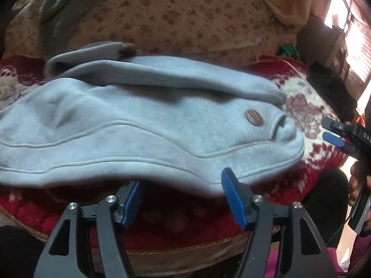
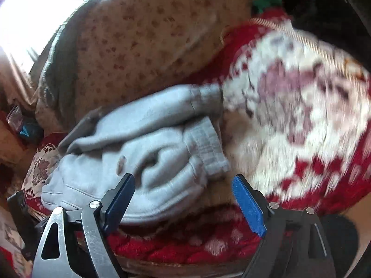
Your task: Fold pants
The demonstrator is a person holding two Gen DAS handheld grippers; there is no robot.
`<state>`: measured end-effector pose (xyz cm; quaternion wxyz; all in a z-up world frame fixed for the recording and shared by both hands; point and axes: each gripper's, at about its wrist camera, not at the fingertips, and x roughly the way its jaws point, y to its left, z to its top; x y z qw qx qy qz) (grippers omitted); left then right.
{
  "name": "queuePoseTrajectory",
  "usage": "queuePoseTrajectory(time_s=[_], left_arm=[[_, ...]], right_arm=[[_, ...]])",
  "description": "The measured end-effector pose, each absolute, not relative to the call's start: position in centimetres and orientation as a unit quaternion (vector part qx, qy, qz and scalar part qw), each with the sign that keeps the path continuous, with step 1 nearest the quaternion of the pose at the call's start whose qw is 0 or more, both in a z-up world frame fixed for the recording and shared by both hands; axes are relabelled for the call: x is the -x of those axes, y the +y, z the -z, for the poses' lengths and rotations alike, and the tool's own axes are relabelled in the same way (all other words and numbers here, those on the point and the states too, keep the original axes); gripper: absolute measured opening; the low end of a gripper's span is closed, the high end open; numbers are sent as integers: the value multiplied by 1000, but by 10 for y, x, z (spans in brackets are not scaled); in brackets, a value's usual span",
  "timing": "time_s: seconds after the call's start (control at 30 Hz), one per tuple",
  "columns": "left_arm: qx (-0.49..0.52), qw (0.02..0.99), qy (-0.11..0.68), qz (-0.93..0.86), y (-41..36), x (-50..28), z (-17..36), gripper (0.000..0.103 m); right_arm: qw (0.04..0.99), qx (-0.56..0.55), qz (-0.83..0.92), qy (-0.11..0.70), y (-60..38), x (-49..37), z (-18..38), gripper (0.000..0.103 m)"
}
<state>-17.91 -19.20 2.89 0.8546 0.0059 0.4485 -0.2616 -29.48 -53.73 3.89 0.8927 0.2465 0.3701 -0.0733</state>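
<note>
Lying bunched on red floral blanket (image 1: pixel 299 106), grey pants (image 1: pixel 143 125) (seemingly folded), just ahead of both released claws, left claw (image 1: pixel 183 197), right claw (image 2: pixel 185 199).

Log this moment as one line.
task: fold pants | light grey fleece pants: folded on red floral blanket | left claw: open, empty | right claw: open, empty

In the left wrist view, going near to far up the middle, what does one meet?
Left gripper with blue pads, open → red patterned blanket edge → light grey fleece pants, folded in layers → beige floral-print bedding behind them.
</note>
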Motion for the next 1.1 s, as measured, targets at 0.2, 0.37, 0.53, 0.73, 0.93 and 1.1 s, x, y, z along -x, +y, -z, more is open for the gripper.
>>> queuePoseTrajectory(time_s=[0.2,0.37,0.53,0.73,0.93,1.1], left_arm=[[37,890,424,163,-112,157,-53,78],[48,909,404,88,-53,131,-64,81],[26,915,398,55,-39,99,-63,82],[-17,926,372,57,-55,48,-65,87],[-77,934,342,65,-83,-5,-63,87],[-140,925,340,95,-112,-39,-57,87]], right_arm=[[918,-184,-35,349,-478,256,-67,95],[899,-164,-123,387,-411,198,-58,95],[893,-123,-161,402,-360,151,-49,95],[897,-106,-127,410,-363,120,-42,95],[899,-60,-85,425,-384,108,-32,95],[889,-104,-87,437,-410,101,-23,95]])
